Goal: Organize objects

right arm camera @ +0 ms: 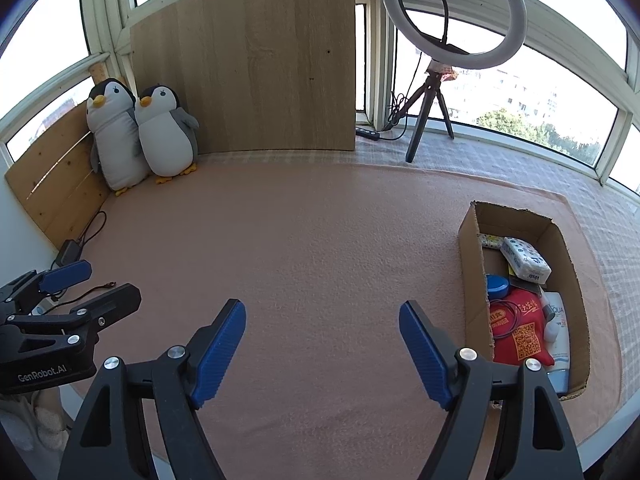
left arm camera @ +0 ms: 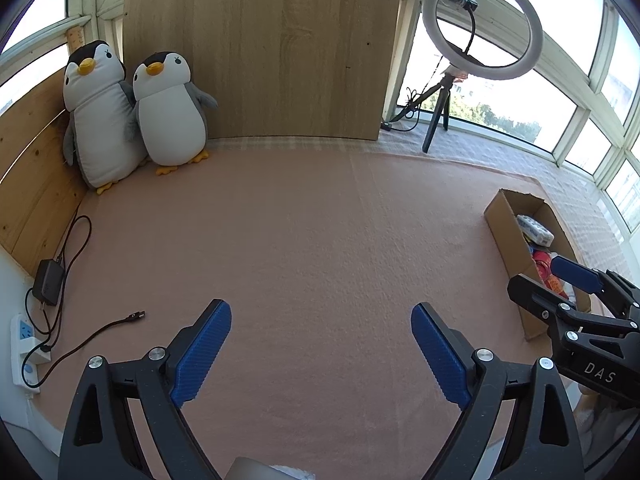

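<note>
Left tool (left arm camera: 321, 354): ribbed blue pads on black arms, spread wide, nothing between them. Right tool (right arm camera: 322, 354): same build, likewise spread and empty. Both hang over a bench covered in fuzzy pink cloth (left arm camera: 320, 240). To the right stands an open rectangular cardboard box (right arm camera: 472, 256) with torn rims. The right wrist view exposes its contents: tissue pack (right arm camera: 526, 260), blue lid (right arm camera: 497, 285), red pouch (right arm camera: 520, 332), white tube (right arm camera: 558, 320); the left view shows little of them. Farther back: two plush penguins (left arm camera: 136, 112), a wood-grain board (left arm camera: 280, 48) and a ring light (left arm camera: 482, 24).
</note>
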Demonstrator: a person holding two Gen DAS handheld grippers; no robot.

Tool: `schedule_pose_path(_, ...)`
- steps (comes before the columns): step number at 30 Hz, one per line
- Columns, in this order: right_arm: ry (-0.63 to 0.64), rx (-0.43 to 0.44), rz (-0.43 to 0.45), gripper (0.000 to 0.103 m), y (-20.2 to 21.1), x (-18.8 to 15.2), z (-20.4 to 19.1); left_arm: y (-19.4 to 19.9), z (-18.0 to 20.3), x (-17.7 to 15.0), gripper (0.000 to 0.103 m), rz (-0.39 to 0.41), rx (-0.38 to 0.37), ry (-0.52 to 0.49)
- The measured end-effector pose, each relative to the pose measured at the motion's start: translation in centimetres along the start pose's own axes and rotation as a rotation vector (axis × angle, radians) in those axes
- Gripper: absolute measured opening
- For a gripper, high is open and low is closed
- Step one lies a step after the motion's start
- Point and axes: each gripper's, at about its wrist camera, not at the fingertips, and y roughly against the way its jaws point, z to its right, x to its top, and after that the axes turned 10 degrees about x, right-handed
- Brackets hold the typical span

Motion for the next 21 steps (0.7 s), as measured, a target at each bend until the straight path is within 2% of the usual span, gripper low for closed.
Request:
schedule_pose_path(15, -0.006, -0.001, -0.015, 0.076, -0.7, 0.2, 0.4, -1.0, 0.1, 0.3, 0.096, -0.004, 0.0, 0.002)
schedule_pose_path(21, -0.015, 0.001, -0.028, 0.076, -1.3, 0.1, 0.6, -2.2, 0.0, 0.2, 0.097, -0.035, 0.002, 0.005)
